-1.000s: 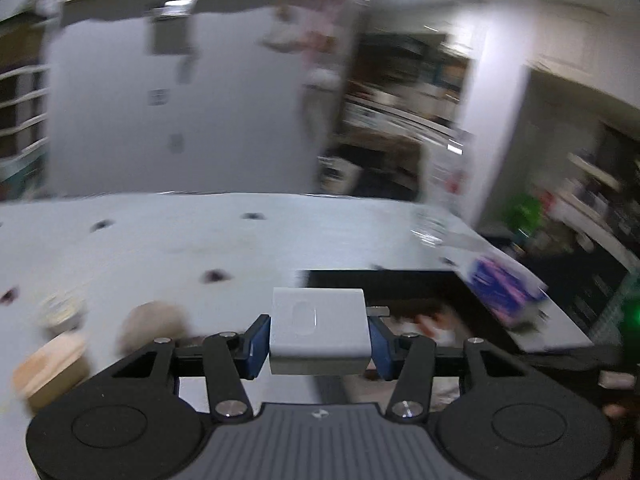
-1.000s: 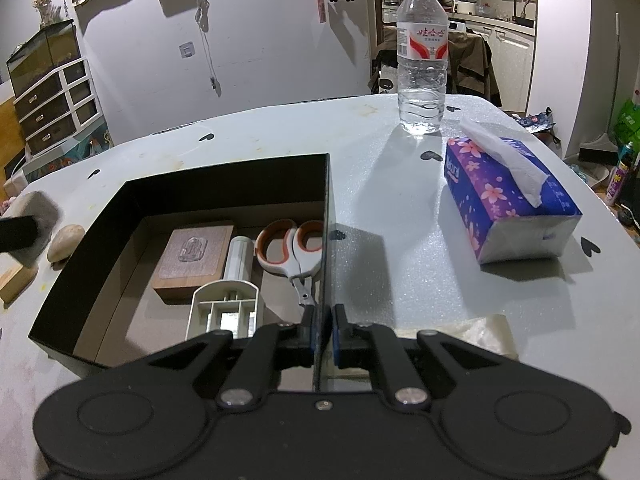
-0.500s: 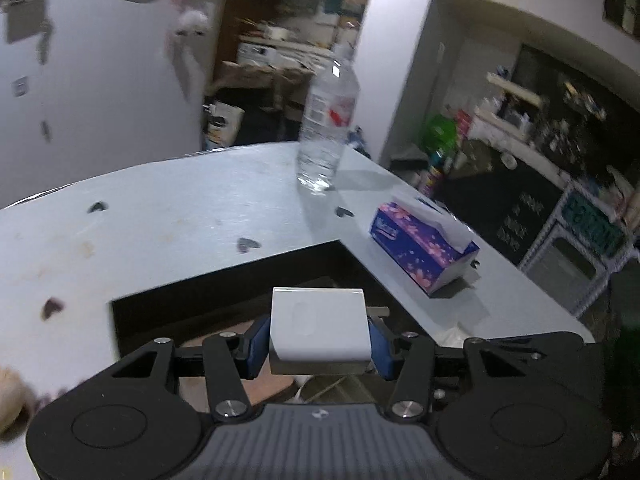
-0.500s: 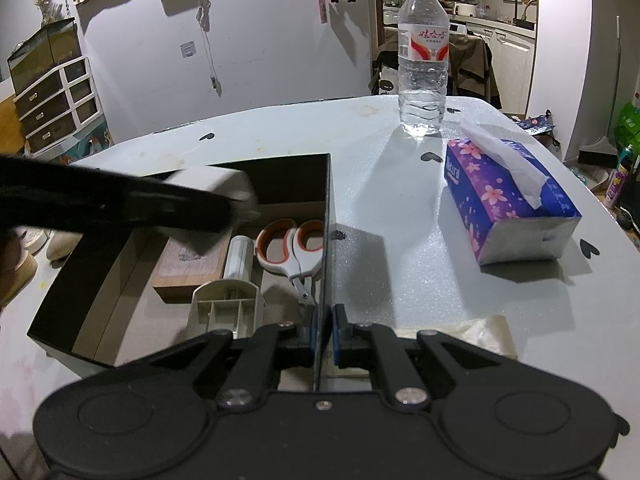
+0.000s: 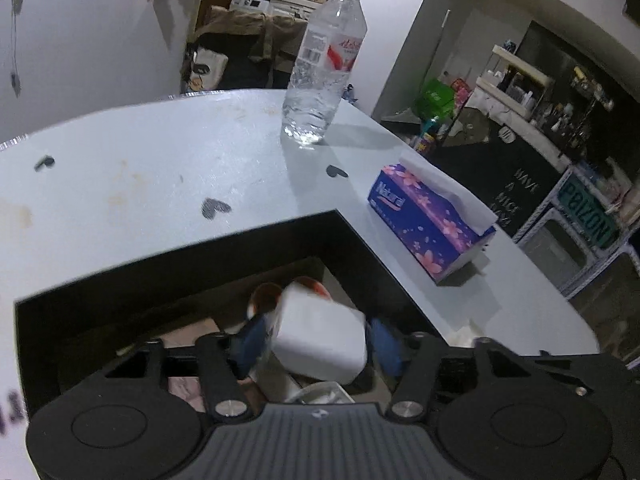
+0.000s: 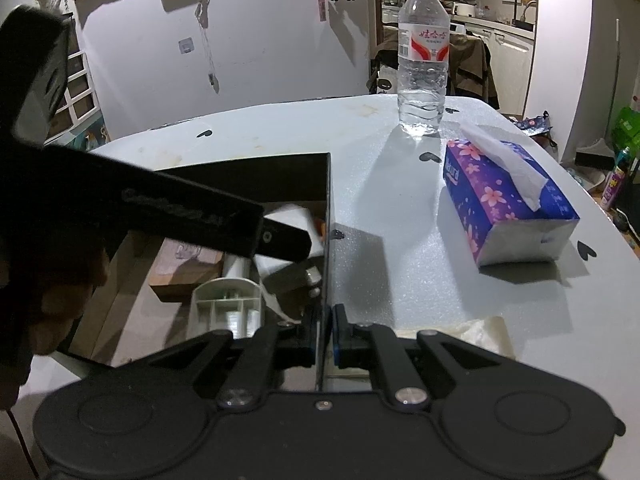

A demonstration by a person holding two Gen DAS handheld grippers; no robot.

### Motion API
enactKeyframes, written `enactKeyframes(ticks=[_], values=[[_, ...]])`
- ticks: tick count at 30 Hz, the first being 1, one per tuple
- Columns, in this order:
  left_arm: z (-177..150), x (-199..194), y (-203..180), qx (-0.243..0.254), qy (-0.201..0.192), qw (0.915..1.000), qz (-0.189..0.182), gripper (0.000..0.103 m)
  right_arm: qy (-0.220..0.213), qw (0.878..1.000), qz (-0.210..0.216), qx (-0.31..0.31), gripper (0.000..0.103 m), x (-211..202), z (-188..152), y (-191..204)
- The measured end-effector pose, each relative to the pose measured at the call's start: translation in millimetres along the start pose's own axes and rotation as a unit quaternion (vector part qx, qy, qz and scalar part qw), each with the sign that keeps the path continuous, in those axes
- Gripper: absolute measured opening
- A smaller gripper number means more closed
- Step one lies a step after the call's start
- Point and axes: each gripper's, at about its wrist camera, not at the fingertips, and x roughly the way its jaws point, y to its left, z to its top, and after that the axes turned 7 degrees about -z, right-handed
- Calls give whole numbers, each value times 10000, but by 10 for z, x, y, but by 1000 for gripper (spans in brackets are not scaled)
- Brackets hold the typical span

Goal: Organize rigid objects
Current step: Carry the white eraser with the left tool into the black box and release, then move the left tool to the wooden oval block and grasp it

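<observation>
Left tool (image 5: 316,344): jaws opening, blue pads drawn clear of the white block (image 5: 322,336), which sits between them, tilted and blurred, no longer pinched. Right tool (image 6: 325,330): pressed together on the near right wall of the black box (image 6: 326,216), which we judge steadies it.

Item 1, white block. Over the black box, above its right-hand end, just over the orange-handled scissors (image 5: 304,284). We read it as a stiff, light plastic shell with smooth faces (likely slippery under a shallow grip). Should it need retaking, we would grip its two flat opposite sides, pads square on and well down from the rounded edges. It looks sturdy enough to survive a short drop.

Item 2, wooden block (image 6: 186,268). Inside the black box, at its left middle. Rigid, probably heavier; flat sides offer a sure hold.

Item 3, white ribbed plastic part (image 6: 226,308). Inside the black box, toward its near side. Stiff, thin-walled; we would grip it across the outer walls.

Item 4, white cylinder (image 6: 236,270). Inside the black box, between the wooden block and the scissors; apt to roll.

Outside the black box, on the desk (image 6: 380,240): tissue pack (image 6: 508,216) to its right, water bottle (image 6: 422,64) beyond its far right corner, both well apart from it.
</observation>
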Motion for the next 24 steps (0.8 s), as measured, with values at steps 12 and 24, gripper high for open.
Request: enactKeyframes(ticks=[12,24], values=[[-63,-338,-132,197,-214,9996,-31,82,22,9999,22,169,7,13,5,-30],[-260,-817,-293,380,-568,9975,198,98,-29,9995,64,322,8,-3,-22,-52]])
